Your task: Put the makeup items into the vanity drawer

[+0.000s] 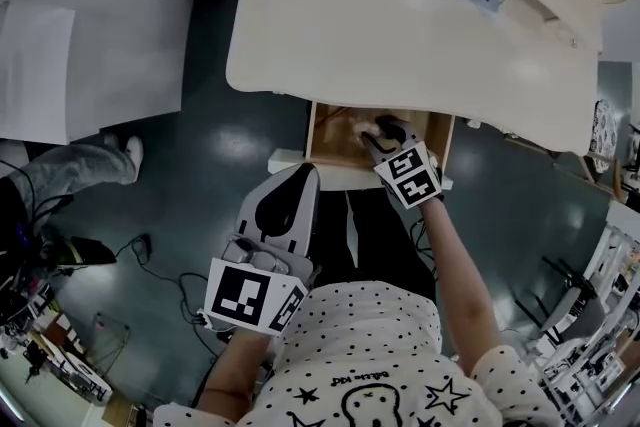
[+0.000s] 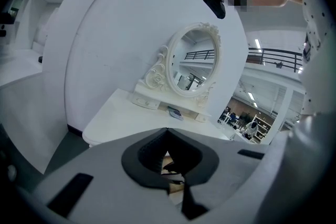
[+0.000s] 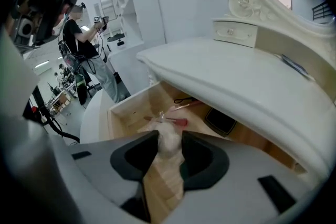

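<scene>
Pale makeup item held over the open vanity drawer

The soft, pale makeup item (image 3: 168,147) is pinched between the jaws of the right tool (image 3: 169,136), over the near part of the wooden drawer (image 3: 131,107). A red-handled brush (image 3: 181,122) and a dark compact (image 3: 220,119) lie farther in, under the white table (image 1: 400,25). The left tool (image 1: 298,185) hangs near the person, jaws together, empty.
</scene>
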{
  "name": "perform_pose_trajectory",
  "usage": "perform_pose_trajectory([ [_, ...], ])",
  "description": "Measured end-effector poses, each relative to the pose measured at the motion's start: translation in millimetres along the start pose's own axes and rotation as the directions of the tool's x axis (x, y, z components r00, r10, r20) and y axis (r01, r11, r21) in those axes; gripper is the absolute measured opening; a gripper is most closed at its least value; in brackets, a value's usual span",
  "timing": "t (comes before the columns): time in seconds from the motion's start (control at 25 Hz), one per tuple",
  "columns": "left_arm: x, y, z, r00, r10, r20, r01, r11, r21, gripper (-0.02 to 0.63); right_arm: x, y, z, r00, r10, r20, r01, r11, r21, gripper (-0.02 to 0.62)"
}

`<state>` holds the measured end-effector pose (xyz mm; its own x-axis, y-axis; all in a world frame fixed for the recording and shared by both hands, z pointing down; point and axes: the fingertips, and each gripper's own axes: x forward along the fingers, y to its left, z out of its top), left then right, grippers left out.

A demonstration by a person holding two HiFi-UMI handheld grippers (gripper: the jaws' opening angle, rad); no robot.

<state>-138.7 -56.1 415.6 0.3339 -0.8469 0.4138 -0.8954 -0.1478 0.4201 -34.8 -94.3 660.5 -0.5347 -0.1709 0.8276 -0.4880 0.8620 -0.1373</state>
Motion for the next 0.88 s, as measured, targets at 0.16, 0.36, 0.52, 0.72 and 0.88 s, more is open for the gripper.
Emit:
perform_pose_trajectory([
  [0.16,6,1,2,1.0,0.0,0.0,0.0,1.0,-0.007,-0.003,8,0,-4,0.999,0.021,-0.033,-0.021,1.0,0.011,0.15],
  [0.36,10,1,3,1.0,-0.003,-0.004,0.003,1.0,-0.012,-0.003,13,4,-9,0.996,0.044,-0.073,-0.043,0.999,0.023,0.152],
  [0.52,13,3,6,1.0,-0.004,-0.002,0.004,1.0,-0.015,-0.005,16,8,-10,0.993,0.072,-0.095,-0.072,0.997,0.011,0.164],
  [0.72,12,8,7,1.0,-0.003,-0.002,0.003,1.0,-0.016,-0.003,17,7,-8,0.993,0.077,-0.092,-0.074,0.997,0.028,0.181],
  [0.88,10,12,7,1.0,0.0,-0.002,0.0,1.0,-0.02,-0.003,17,8,-6,0.994,0.068,-0.084,-0.066,0.997,0.027,0.183],
])
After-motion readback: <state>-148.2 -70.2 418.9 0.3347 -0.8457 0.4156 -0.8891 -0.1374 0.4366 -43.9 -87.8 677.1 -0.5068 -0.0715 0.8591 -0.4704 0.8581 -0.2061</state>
